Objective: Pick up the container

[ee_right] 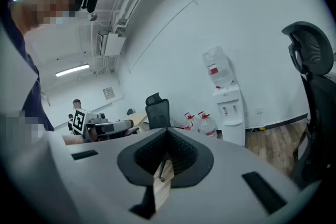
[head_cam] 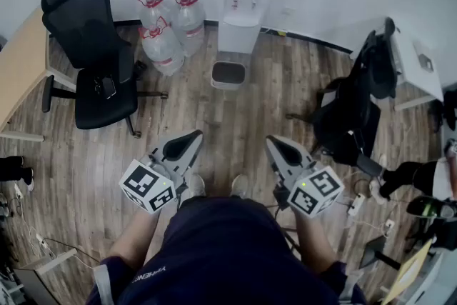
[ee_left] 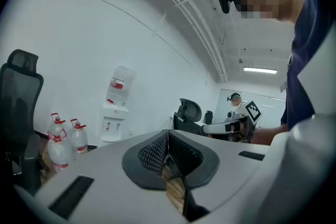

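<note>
Pre-approach, left gripper (head_cam: 190,139) and right gripper (head_cam: 277,145) both clenched empty; next: reach floor bin (head_cam: 228,73) (likely the container) by water dispenser (head_cam: 243,18), open jaws.

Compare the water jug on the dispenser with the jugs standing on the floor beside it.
The dispenser jug sits neck down atop the dispenser; the floor jugs stand upright with red caps up. The dispenser jug is alone; the floor jugs are three together. All are clear plastic with red labels.

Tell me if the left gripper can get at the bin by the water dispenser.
Probably not yet: the left gripper is shut and well short of the bin. Only bare floor lies between them.
</note>
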